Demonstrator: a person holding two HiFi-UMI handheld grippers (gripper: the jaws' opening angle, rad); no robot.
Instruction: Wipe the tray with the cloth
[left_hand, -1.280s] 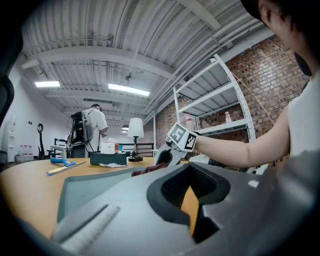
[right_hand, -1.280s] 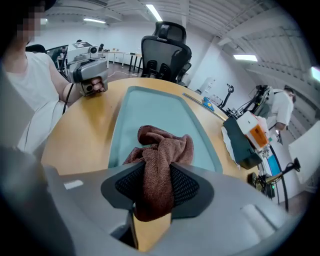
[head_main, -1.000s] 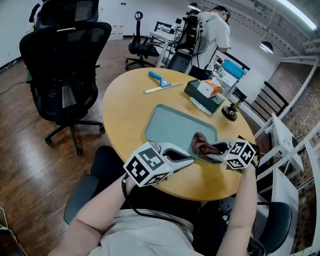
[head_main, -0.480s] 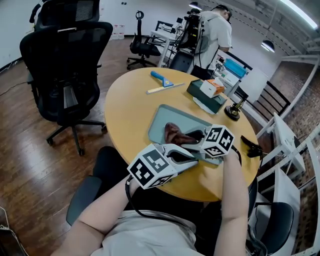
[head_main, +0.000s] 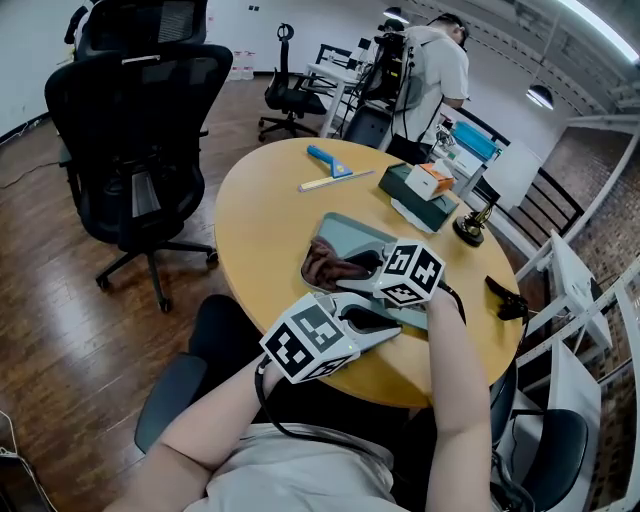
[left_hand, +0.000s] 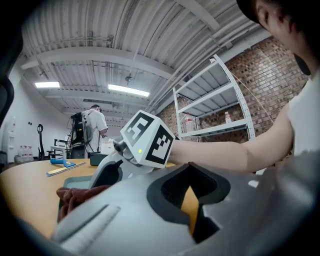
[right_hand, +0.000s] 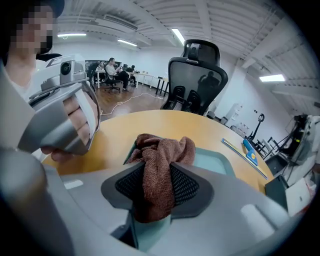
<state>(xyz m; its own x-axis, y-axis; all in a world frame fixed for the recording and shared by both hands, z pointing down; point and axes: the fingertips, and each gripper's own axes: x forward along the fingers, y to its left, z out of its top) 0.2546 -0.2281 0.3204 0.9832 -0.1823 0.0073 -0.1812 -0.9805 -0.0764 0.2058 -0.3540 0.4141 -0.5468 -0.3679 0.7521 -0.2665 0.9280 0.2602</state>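
The right gripper (head_main: 352, 268) is clenched on a bunch of the brown cloth (head_main: 325, 265), pressing it into the near left corner of the grey-green tray (head_main: 350, 232) on the round table (head_main: 255, 200). The left gripper (head_main: 385, 328) lies at the tray's near edge, its jaws drawn together on nothing. The cloth is pinched only by a fold, so a hard stroke could likely drag it free. The tray also looks light, and if the left gripper is not pinning it, a sideways wipe could slide it across the smooth tabletop.
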